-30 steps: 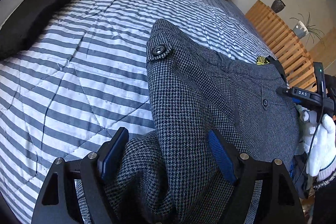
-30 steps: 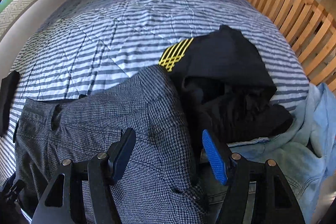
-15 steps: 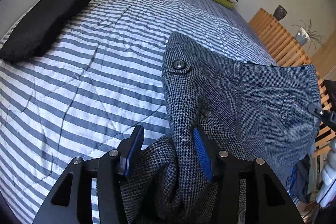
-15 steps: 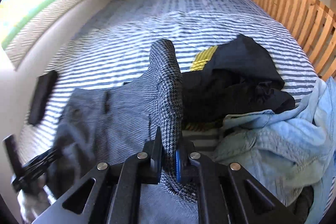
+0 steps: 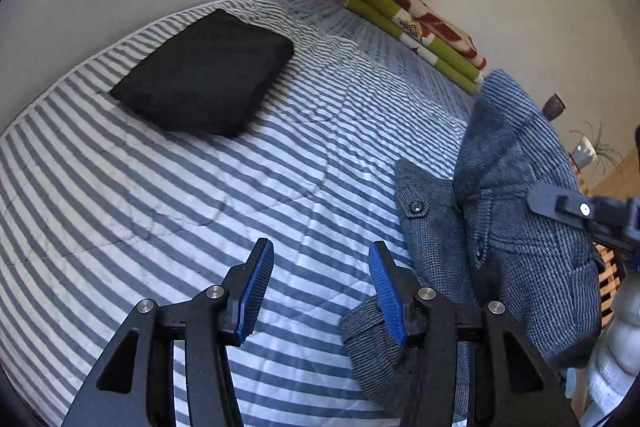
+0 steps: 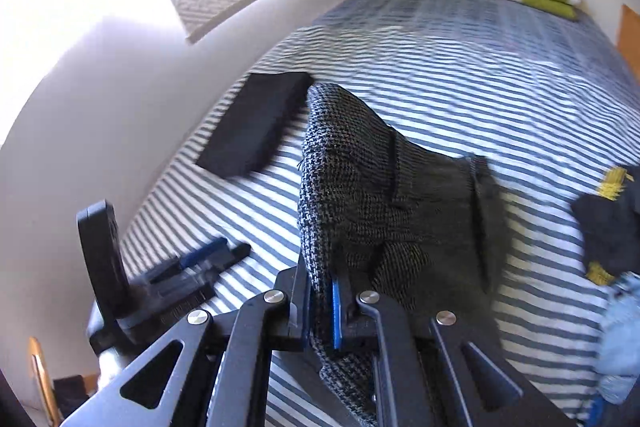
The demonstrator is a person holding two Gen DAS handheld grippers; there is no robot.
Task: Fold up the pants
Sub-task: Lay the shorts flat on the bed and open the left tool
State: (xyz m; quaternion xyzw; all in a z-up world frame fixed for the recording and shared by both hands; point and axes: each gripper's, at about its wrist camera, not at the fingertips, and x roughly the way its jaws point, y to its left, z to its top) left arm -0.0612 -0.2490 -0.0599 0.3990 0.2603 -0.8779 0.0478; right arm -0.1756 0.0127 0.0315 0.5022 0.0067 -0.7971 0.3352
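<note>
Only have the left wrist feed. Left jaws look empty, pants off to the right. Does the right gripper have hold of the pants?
Observer: Yes. In the right wrist view the right gripper is shut on a fold of the pants, with the fabric pinched between its pads.
Operator: Anything else lying on that side?
Observer: A black garment with yellow stripes lies to the right of the pants, apart from them.
Operator: Is that all?
Observer: No, there is also light blue denim at the right edge of the frame, below the black garment.
</note>
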